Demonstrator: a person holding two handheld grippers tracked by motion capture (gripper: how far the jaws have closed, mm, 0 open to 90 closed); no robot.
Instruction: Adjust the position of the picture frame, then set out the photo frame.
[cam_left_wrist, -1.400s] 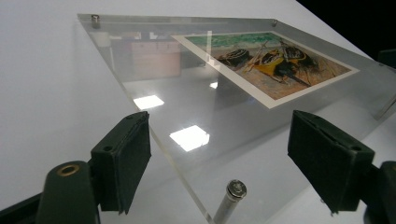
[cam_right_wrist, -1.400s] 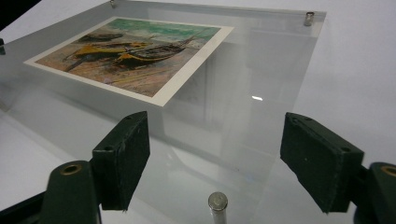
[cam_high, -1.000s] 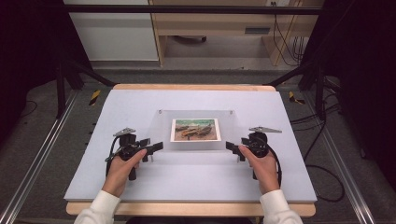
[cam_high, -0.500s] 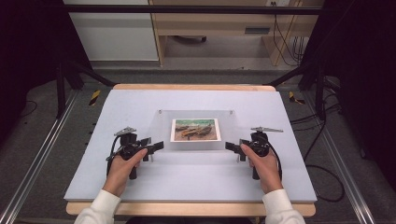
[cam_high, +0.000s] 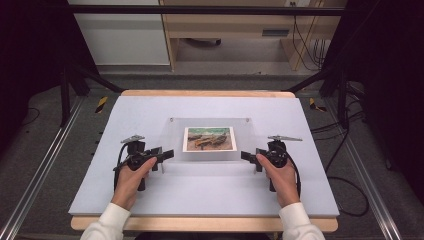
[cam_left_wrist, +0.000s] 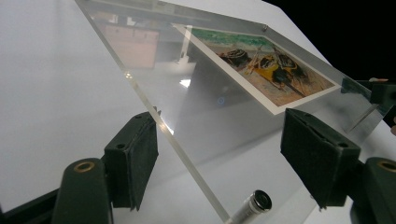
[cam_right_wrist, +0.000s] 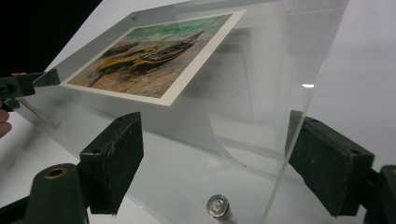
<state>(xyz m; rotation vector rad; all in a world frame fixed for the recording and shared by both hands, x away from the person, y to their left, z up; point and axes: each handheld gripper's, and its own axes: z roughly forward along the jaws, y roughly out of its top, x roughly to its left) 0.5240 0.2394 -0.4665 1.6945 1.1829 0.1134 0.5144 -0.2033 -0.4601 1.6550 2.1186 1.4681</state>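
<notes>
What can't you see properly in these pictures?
- High view: the painted boat picture inside the clear acrylic frame is too small to show detail.
- High view: the person's forearms are cut off by the bottom edge.
- Left gripper view: the small silver metal post is half hidden behind the frame's edge.
- Right gripper view: the other gripper is cut off at the left edge.

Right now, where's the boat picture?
In the high view the boat picture sits mid-table inside the clear acrylic frame, between the left gripper and the right gripper, which flank the frame's near corners.
</notes>
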